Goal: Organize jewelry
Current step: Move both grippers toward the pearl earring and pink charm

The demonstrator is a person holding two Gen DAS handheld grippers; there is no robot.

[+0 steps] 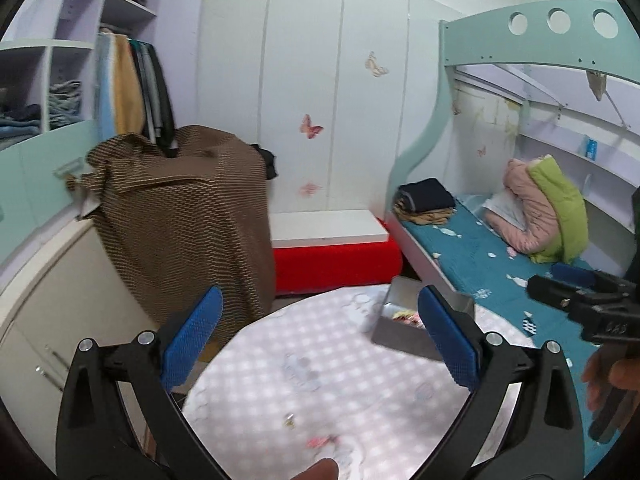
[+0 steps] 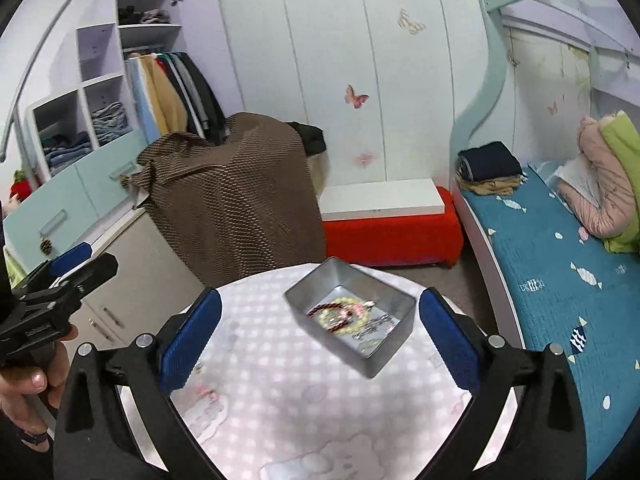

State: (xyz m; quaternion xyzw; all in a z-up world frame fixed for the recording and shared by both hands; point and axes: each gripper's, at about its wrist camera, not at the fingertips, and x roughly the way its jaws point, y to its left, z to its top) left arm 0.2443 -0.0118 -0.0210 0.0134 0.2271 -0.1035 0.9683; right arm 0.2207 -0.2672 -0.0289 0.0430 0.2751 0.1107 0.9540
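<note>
Both the left tongs (image 1: 320, 332) and right tongs (image 2: 320, 332) are hovering wide open and empty above the worktop (image 2: 304, 400); bracelets (image 2: 344, 314) are lying in the metal tin (image 2: 394, 342) at its far right.

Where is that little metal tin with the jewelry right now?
In the right wrist view, the metal tin sits on the round table, toward its far right edge, near the bed.

Grey tin (image 2: 390, 330); pink-white checked tablecloth (image 2: 300, 392); blue claw pads (image 2: 192, 344); red bench (image 2: 392, 236).
</note>
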